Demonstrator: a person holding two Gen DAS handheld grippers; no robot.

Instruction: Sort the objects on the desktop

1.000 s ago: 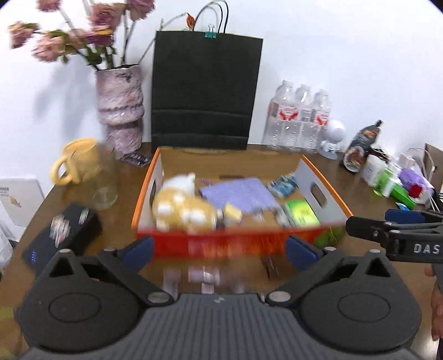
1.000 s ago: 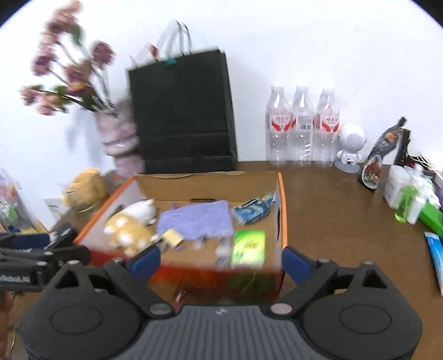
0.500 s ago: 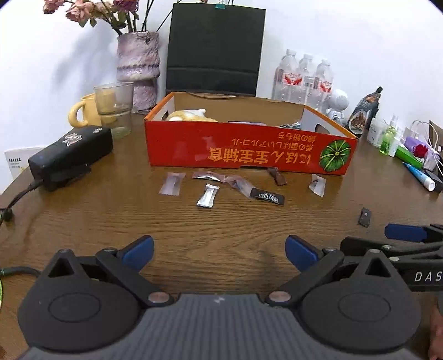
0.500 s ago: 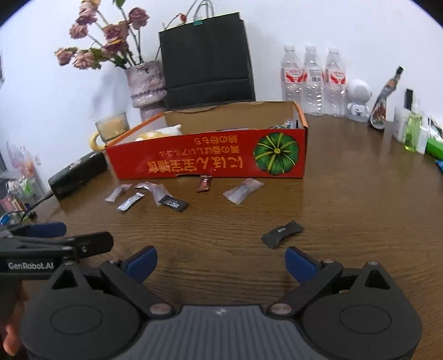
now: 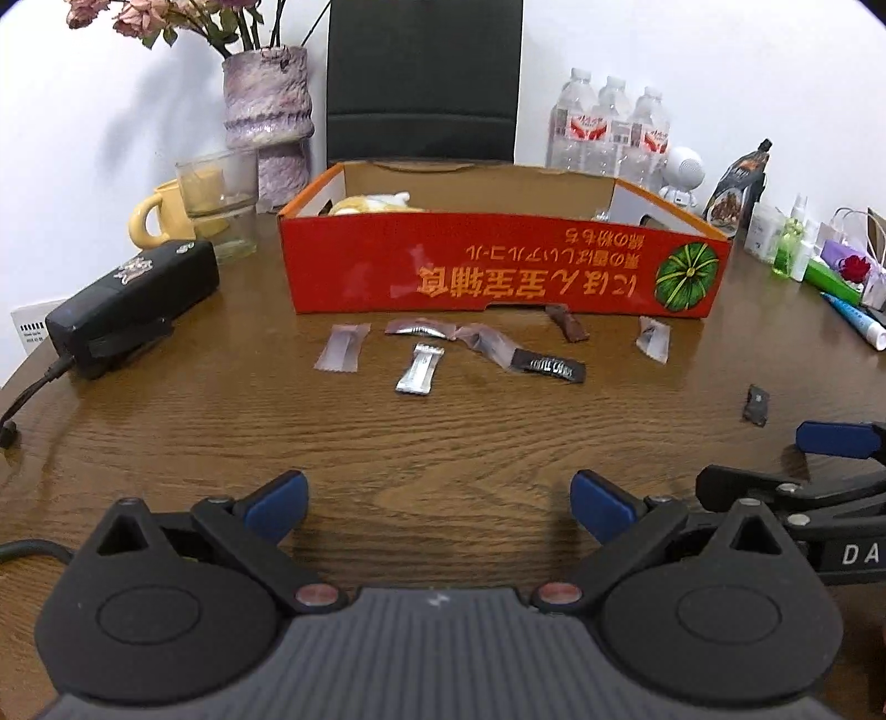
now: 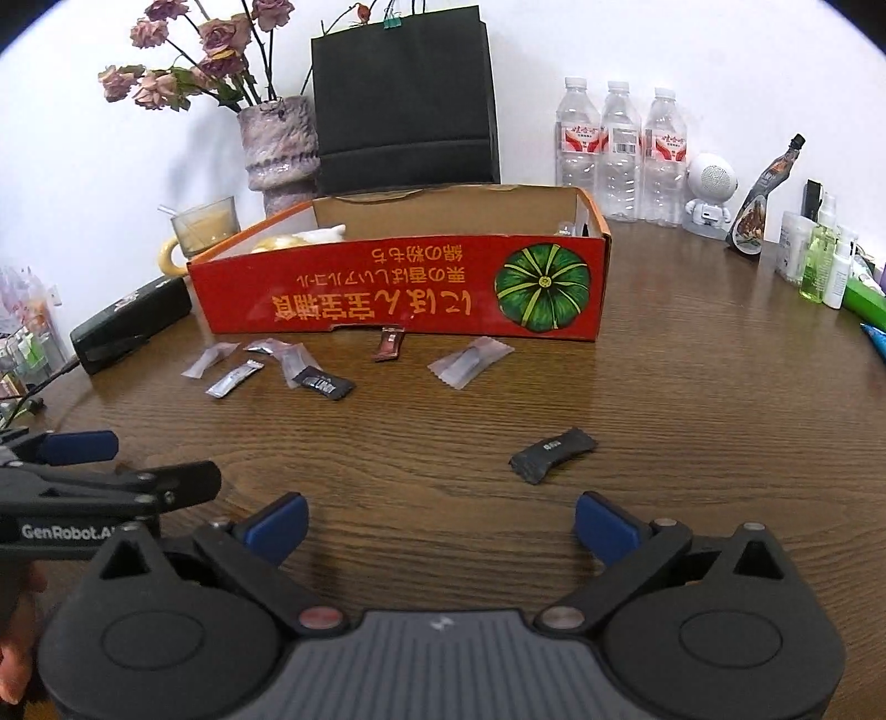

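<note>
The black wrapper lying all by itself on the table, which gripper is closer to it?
Right. The right gripper sits just behind the lone black wrapper, which lies slightly to its right. The left gripper is farther off to the wrapper's left.

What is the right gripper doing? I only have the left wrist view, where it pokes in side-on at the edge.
Observer: Its own camera shows the right gripper open wide and empty.
Operator: And the dark scrap near it?
Observer: A crumpled black wrapper with pale lettering, lying on the table just ahead of the gap, nearer the right-hand finger.
Operator: The bag at the back is cropped for me.
Observer: The black paper bag has a green binder clip at its top.
</note>
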